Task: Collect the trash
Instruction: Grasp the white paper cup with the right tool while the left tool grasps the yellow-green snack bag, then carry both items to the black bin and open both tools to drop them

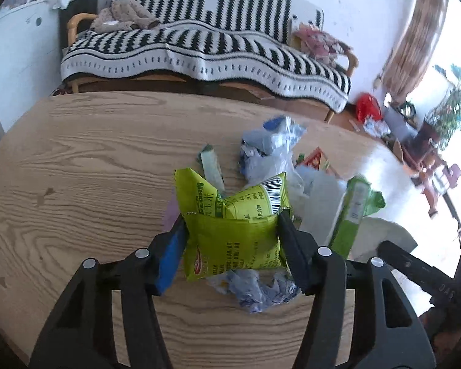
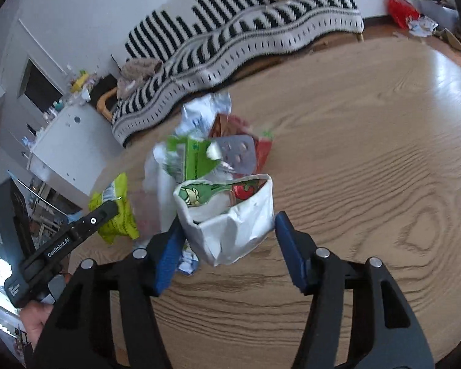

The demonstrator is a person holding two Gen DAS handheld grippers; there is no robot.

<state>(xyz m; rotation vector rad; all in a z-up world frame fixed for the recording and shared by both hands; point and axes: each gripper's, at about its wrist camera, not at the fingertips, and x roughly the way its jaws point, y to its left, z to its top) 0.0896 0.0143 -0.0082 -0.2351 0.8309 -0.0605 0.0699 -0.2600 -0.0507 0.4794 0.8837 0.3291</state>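
The left gripper (image 1: 230, 224) pinches a yellow-green snack wrapper (image 1: 230, 215) at frame centre, ready for lifting; the right gripper (image 2: 229, 230), half-open, brackets a white wrapper (image 2: 230, 218) without clamping it, on the wooden table (image 2: 368, 184).

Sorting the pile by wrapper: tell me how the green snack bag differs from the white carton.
The green snack bag is a flat printed pouch with a barcode; the white carton is an open-topped box with a strawberry picture. The bag sits pinched between the left gripper pads; the carton touches only one right gripper pad. Both are crumpled.
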